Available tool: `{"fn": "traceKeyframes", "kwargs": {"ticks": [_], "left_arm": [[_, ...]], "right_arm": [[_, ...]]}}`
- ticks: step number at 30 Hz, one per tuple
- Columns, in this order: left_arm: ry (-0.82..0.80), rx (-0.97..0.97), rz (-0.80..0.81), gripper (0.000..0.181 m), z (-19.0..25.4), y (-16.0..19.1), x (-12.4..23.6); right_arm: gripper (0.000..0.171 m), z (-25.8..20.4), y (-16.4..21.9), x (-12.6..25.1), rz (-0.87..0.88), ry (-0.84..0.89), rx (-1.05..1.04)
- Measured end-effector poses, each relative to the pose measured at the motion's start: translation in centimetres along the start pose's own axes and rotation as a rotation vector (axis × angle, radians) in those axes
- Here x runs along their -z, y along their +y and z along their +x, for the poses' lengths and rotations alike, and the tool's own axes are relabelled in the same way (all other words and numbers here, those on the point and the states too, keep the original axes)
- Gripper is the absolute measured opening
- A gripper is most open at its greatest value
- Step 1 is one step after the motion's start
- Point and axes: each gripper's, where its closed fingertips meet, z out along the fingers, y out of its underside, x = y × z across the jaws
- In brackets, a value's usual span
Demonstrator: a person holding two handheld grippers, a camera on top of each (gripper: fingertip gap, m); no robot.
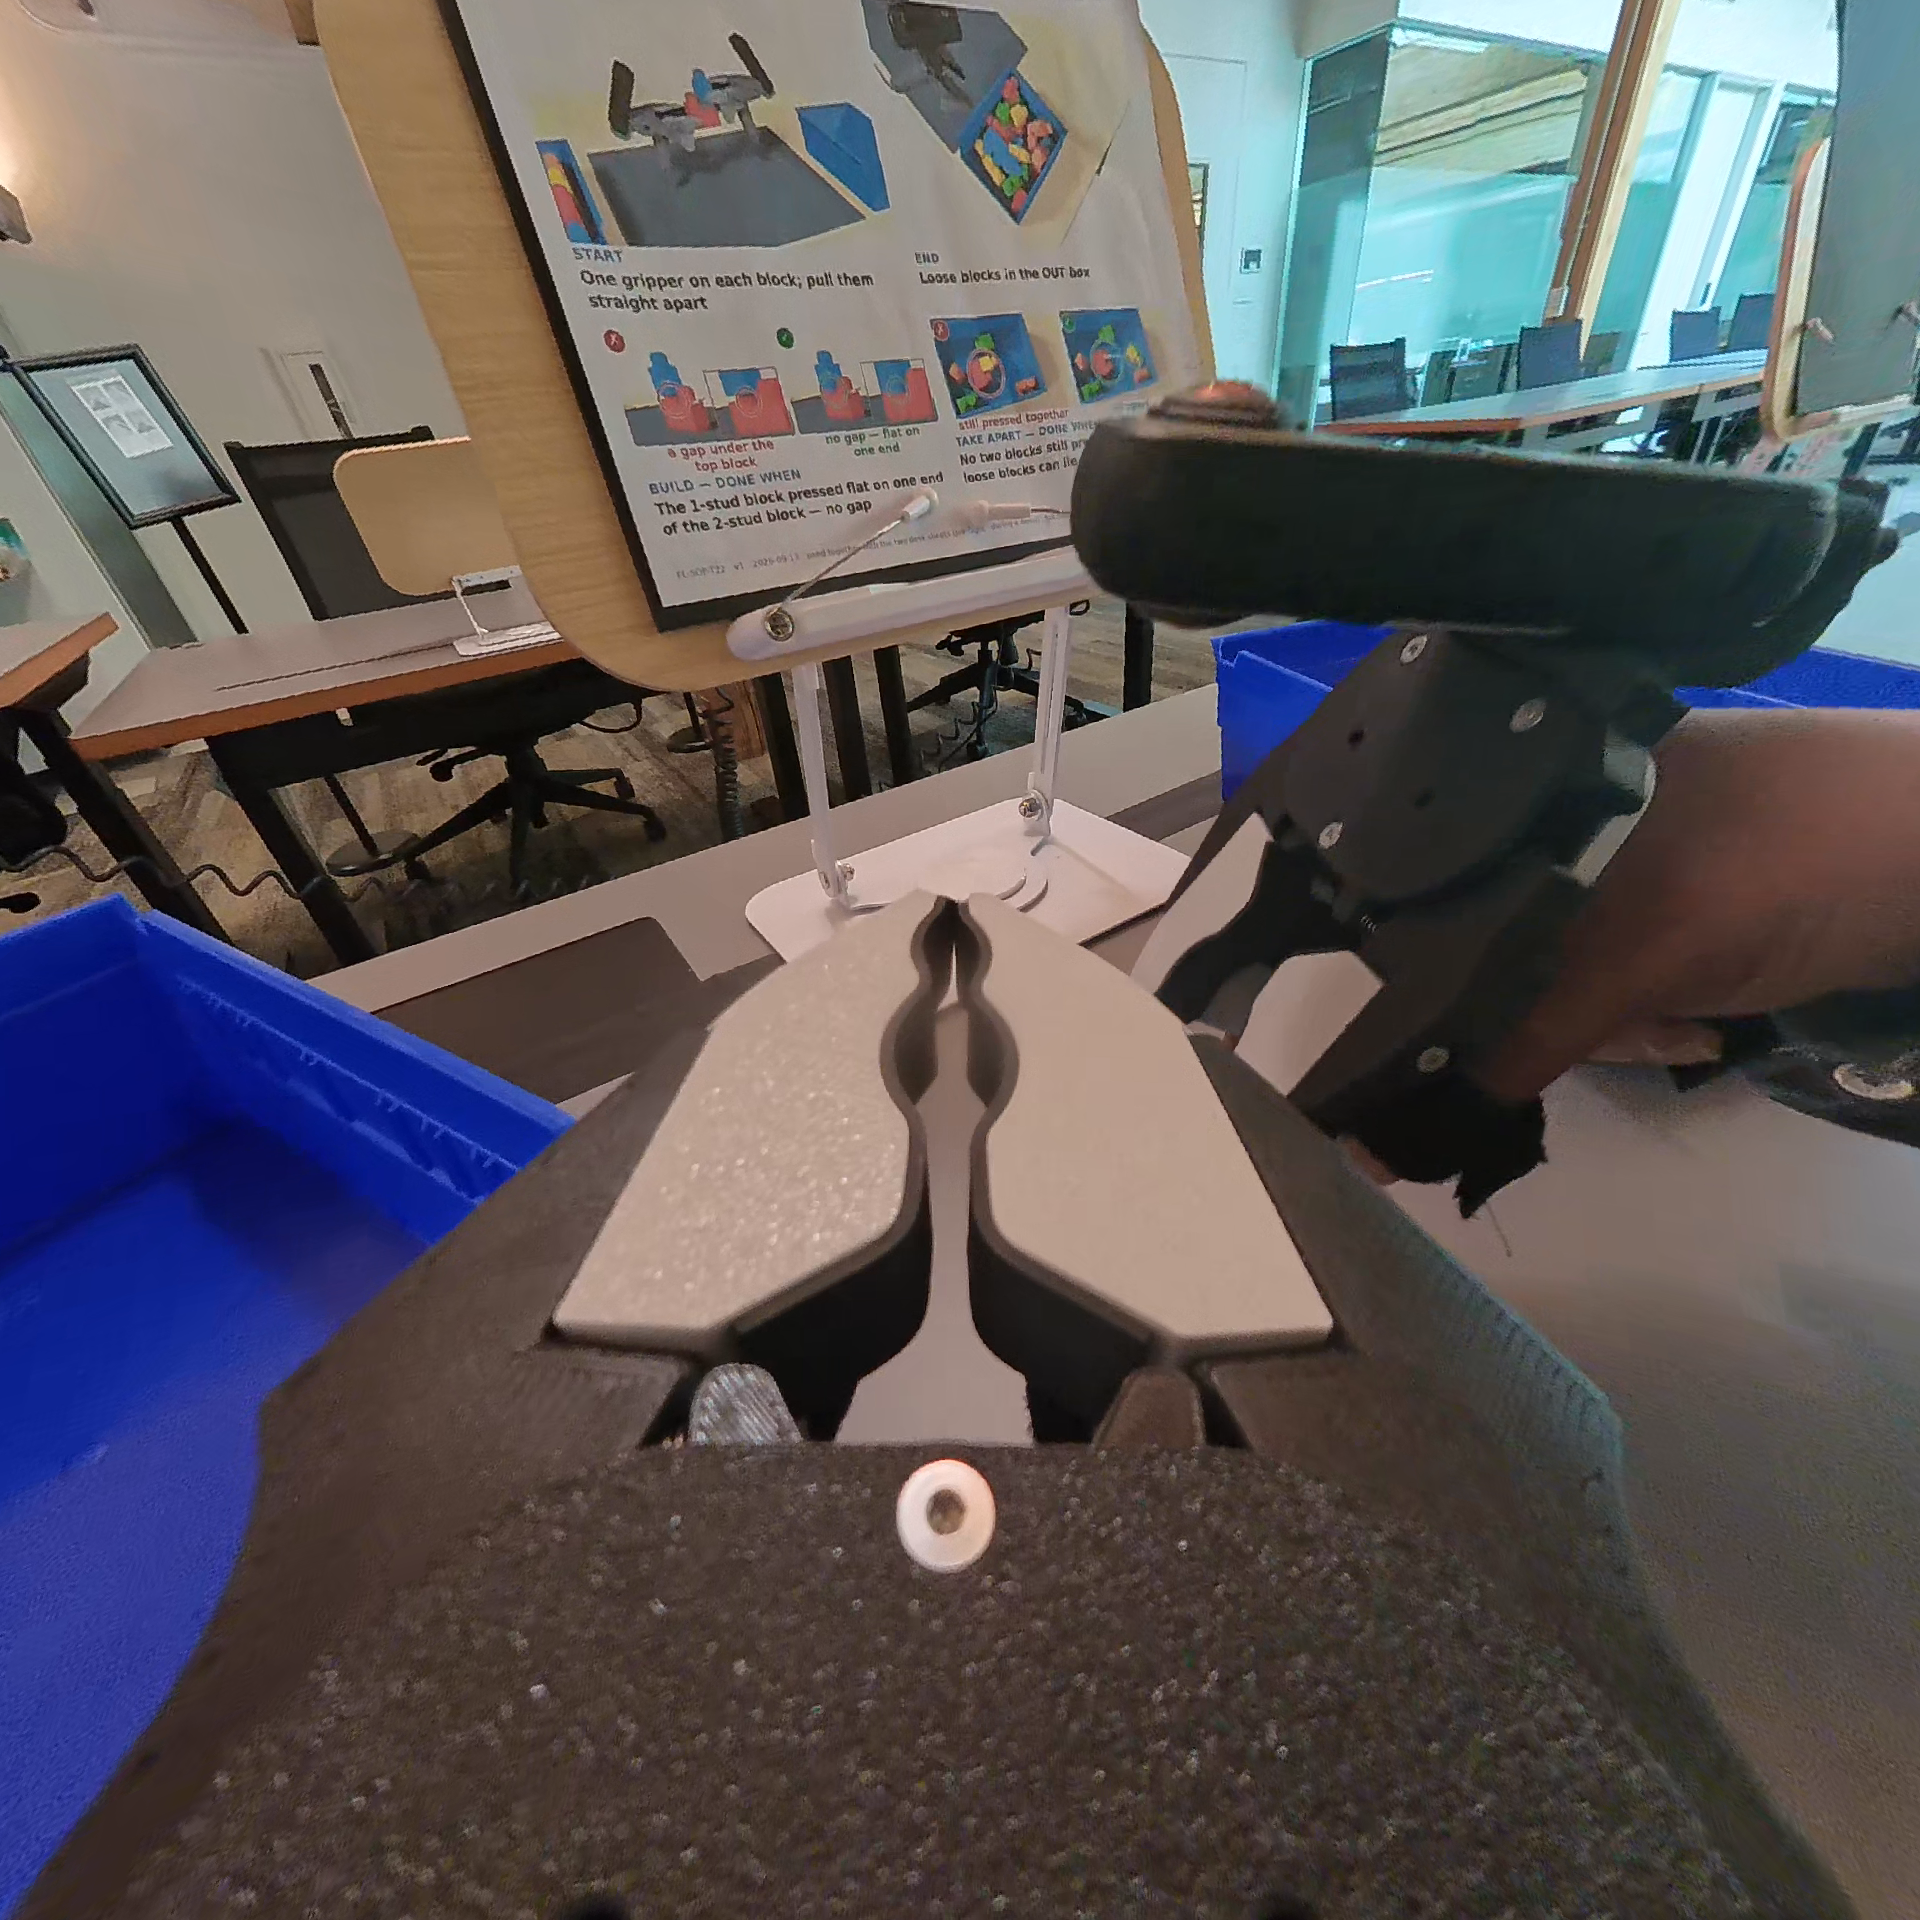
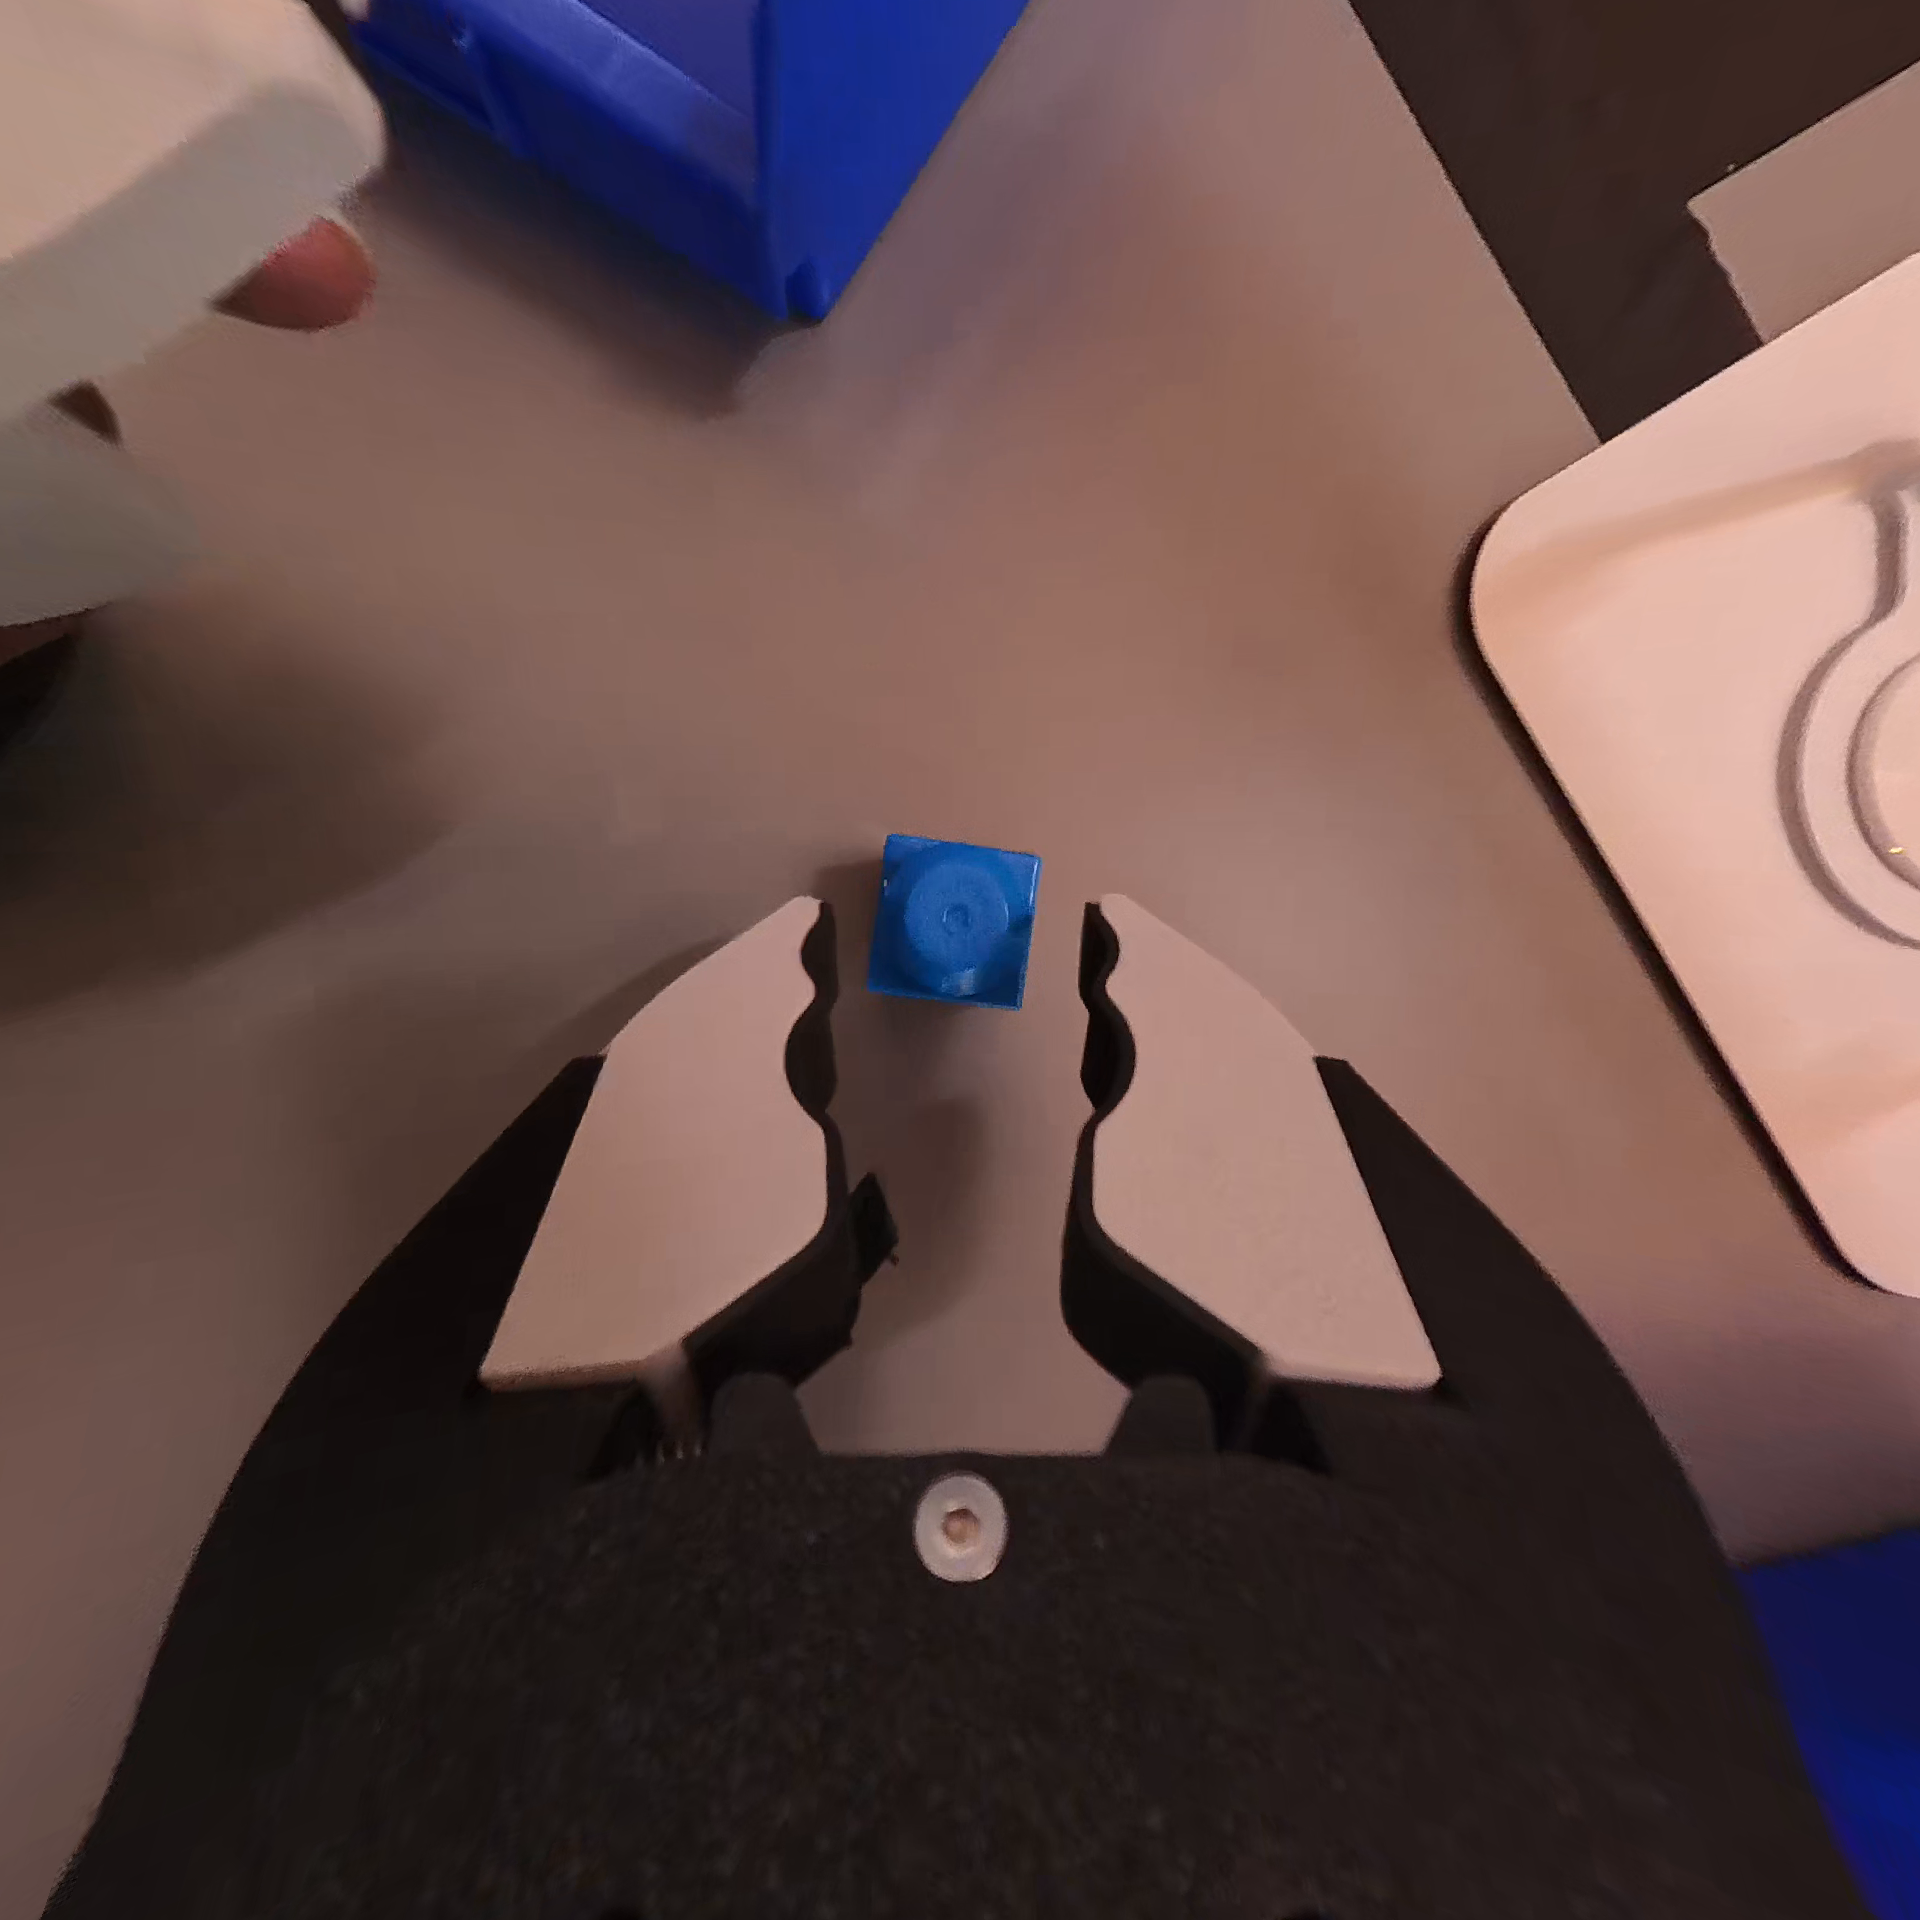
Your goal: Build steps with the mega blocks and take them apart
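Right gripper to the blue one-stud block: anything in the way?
Nothing visible. The right gripper is open, with the blue one-stud block sitting stud-up on the table between its fingertips, a gap on each side. The blue bin lies well beyond.

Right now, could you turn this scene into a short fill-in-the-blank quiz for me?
1. The small block on the grey table is coloured ____.
2. It has ____ stud on top.
3. The right gripper around it is ____.
4. The left gripper is ____, holding nothing.

Missing words: blue; one; open; shut
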Motion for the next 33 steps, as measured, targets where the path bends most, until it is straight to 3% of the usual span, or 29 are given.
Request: {"fn": "traceKeyframes", "kwargs": {"ticks": [3, 9, 14, 18, 25, 33], "left_arm": [[0.000, 0.001, 0.001, 0.000, 0.0, -0.1, 0.0], [0.000, 0.004, 0.003, 0.000, -0.1, -0.2, 0.1], [-0.002, 0.003, 0.004, 0.000, -0.1, -0.2, 0.1], [-0.002, 0.002, 0.005, 0.000, -0.1, -0.2, 0.1], [0.006, -0.008, -0.012, 0.000, 0.3, 0.2, -0.1], [0.011, -0.023, -0.023, 0.000, 0.9, 0.6, -0.2]], "right_arm": [[0.030, 0.0, 0.3, -0.6, -0.011, 0.010, -0.010], [0.028, 0.8, -0.7, 1.5, 0.034, 0.011, -0.014], [0.028, 3.9, -2.6, 9.0, 0.149, 0.036, 0.042], [0.028, 7.6, -2.0, 16.2, 0.194, 0.102, 0.121], [0.028, 13.6, 5.6, 23.9, 0.069, 0.205, 0.213], [0.028, 17.2, 17.5, 22.7, -0.151, 0.180, 0.166]]}}
